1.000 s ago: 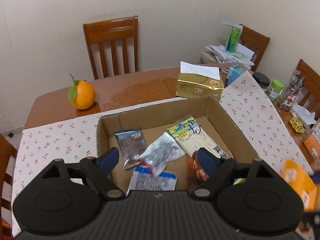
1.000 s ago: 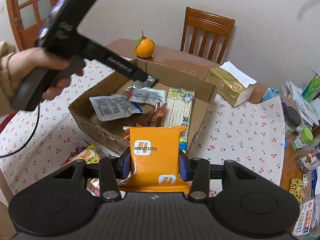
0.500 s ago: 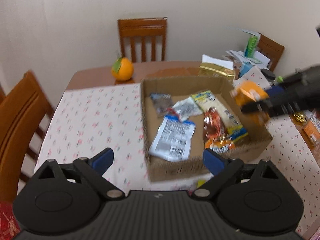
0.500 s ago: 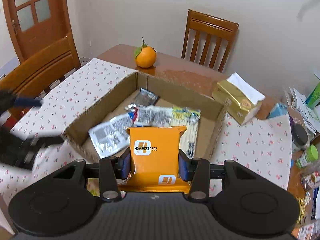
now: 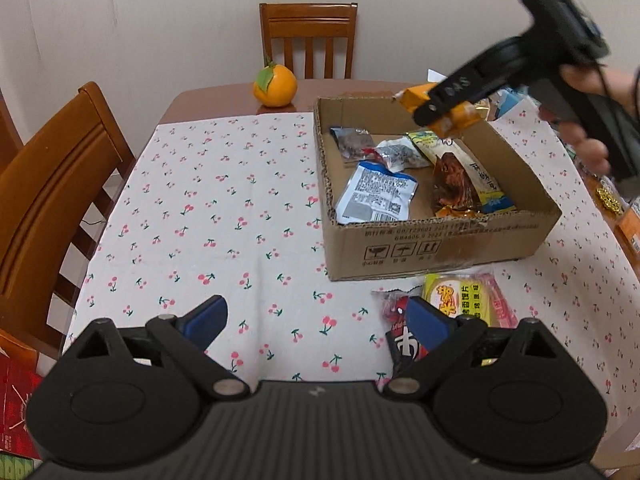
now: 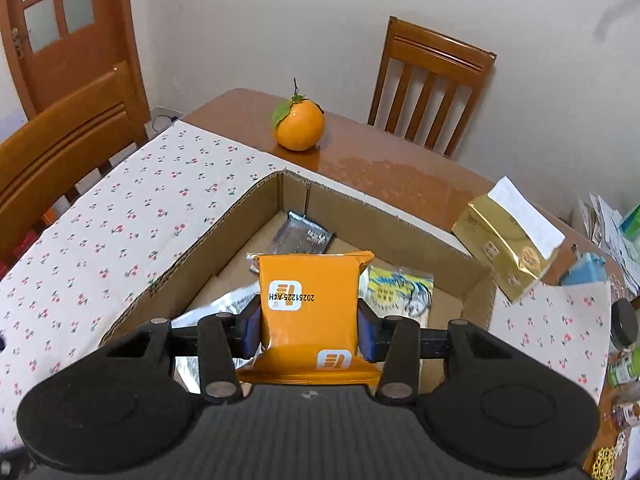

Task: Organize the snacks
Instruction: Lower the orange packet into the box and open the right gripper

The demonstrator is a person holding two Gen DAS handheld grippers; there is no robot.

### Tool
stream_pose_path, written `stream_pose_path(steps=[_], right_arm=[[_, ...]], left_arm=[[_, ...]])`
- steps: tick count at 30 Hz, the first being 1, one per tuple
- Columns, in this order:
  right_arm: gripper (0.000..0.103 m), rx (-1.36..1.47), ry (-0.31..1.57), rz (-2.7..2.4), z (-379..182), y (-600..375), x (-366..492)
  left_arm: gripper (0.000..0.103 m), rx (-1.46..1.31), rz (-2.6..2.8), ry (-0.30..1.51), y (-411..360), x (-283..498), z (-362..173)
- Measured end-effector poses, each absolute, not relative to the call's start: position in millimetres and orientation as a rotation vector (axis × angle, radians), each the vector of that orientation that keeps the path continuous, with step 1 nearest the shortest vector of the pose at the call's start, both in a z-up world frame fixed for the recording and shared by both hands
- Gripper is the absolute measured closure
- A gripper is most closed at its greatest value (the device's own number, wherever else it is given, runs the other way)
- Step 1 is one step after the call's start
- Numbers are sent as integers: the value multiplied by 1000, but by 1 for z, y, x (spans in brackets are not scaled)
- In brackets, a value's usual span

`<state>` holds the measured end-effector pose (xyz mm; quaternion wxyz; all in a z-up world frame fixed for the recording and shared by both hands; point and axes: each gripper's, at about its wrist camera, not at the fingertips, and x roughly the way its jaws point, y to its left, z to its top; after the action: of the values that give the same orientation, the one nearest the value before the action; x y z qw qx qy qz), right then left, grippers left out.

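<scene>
1. My left gripper has pulled back from the box since a second ago: jaws apart, empty, now over the cloth in front of it.
2. My right gripper stays clamped on the orange pack, now above the box interior rather than short of its near wall.
3. Only the left view shows two packs still on the cloth just before the box.
4. Only the right view shows the tissue pack whole and the door.
</scene>
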<state>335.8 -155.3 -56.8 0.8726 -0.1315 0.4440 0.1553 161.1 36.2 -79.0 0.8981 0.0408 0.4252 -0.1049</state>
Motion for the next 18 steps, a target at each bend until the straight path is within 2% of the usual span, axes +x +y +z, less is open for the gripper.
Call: stream_pose_path(steps=[4,6,7,8,11,18], right_arm=[[49,-288,928,308,-64,-149,347],[33,-296,913,301,-65,-148,346],[19,-299,900,296,-64,-148,344],[10,-304,880,294,-63,-148,341],[2,-315,857,293,-56,-151,331],[0,-344,801,268,-39,-161,288]], left_arm=[[7,79,-214,884,39,161,-81],[7,81,-210,888,39,161,-81],[7,81,-212,888,39,161,-81],[7,83,-210,888,38,161,-81],[7,94,-217,892,35,162,-82],[7,124,-256,882,20,165,-81]])
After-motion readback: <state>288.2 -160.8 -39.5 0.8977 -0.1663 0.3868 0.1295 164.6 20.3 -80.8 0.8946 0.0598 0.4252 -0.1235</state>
